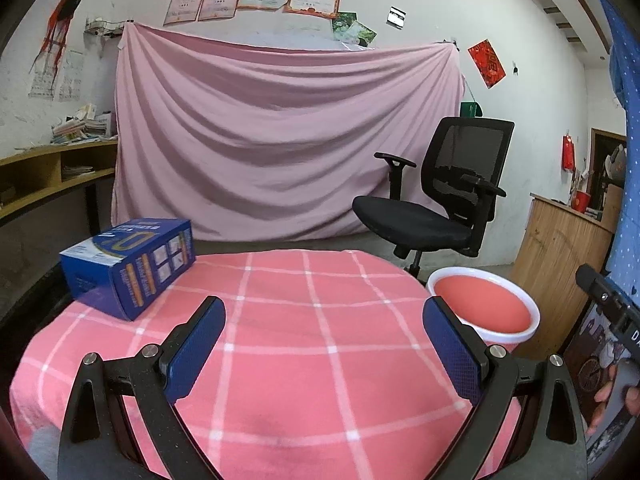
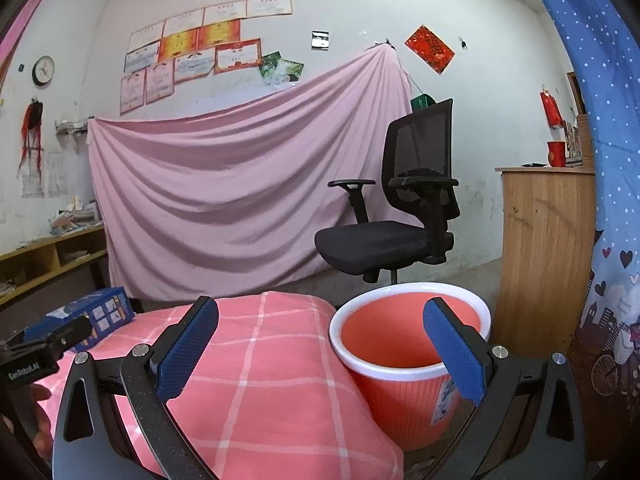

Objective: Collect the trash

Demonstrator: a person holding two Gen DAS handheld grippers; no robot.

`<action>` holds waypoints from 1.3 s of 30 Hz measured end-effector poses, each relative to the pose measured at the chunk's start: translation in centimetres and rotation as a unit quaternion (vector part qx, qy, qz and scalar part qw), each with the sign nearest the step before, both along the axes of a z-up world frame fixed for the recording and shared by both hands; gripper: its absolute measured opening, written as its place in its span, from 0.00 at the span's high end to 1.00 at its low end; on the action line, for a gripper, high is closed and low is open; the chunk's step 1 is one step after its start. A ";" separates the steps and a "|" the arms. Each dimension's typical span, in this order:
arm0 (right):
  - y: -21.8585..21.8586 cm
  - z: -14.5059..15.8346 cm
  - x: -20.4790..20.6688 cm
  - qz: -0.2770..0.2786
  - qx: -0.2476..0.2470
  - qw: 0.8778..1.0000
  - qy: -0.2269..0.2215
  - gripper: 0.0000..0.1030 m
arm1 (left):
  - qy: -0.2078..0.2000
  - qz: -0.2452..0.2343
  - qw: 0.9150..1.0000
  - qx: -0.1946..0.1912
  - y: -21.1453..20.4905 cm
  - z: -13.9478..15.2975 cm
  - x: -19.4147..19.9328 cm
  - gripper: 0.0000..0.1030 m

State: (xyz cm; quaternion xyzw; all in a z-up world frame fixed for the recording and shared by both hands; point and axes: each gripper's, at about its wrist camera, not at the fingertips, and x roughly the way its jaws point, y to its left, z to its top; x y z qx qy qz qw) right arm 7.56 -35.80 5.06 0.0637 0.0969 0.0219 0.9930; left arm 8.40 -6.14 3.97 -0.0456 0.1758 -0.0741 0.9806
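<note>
I hold my tongs over a round table point(image 1: 304, 320) covered in a pink cloth with a white check. The cloth falls over the rim all around; the far edge curves away ahead of me and the right edge drops off beside a red bin point(image 2: 404, 344) with a white rim, which stands just off the table's right side, lower than the top. Its mouth is open and I see nothing inside it from here.

My left gripper point(image 1: 324, 344) is spread wide, its blue pads holding nothing, hovering above the near middle of the cloth. My right gripper point(image 2: 320, 344) is spread just as wide and holds nothing too; it hangs over the table's right edge, with its right finger in front of the bin's mouth.

The only thing on the cloth is a blue carton point(image 1: 128, 266), at the far left, near the rim. I see no loose scrap on the cloth.

Beyond the table a pink sheet point(image 1: 280, 140) hangs across the white wall, with certificates pinned above it. A black office chair point(image 1: 440, 200) stands far right, behind the bin. A wooden counter point(image 2: 544, 248) lies further right, shelves point(image 1: 52, 176) at far left, and a blue dotted curtain point(image 2: 592, 80) close on my right.
</note>
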 end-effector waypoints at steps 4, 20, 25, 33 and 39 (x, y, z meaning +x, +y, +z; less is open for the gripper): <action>0.7 -0.2 -1.0 0.002 0.001 1.000 -0.005 0.00 | -0.003 0.001 1.000 0.000 0.9 0.0 -1.3 0.06; 5.1 -1.2 -5.0 0.023 -0.030 0.999 -0.019 0.00 | -0.021 0.028 0.999 0.011 3.7 -1.1 -5.4 0.06; 6.6 -2.0 -5.4 0.017 -0.049 0.999 -0.016 0.00 | -0.024 0.041 0.999 0.012 4.8 -2.3 -6.2 0.06; 8.1 -3.0 -4.6 0.001 -0.059 0.998 -0.014 0.00 | -0.020 0.065 0.998 -0.002 5.8 -3.9 -6.3 0.06; 8.4 -3.7 -3.9 0.001 -0.070 0.998 -0.001 0.00 | -0.014 0.069 0.997 0.008 5.8 -4.8 -5.8 0.06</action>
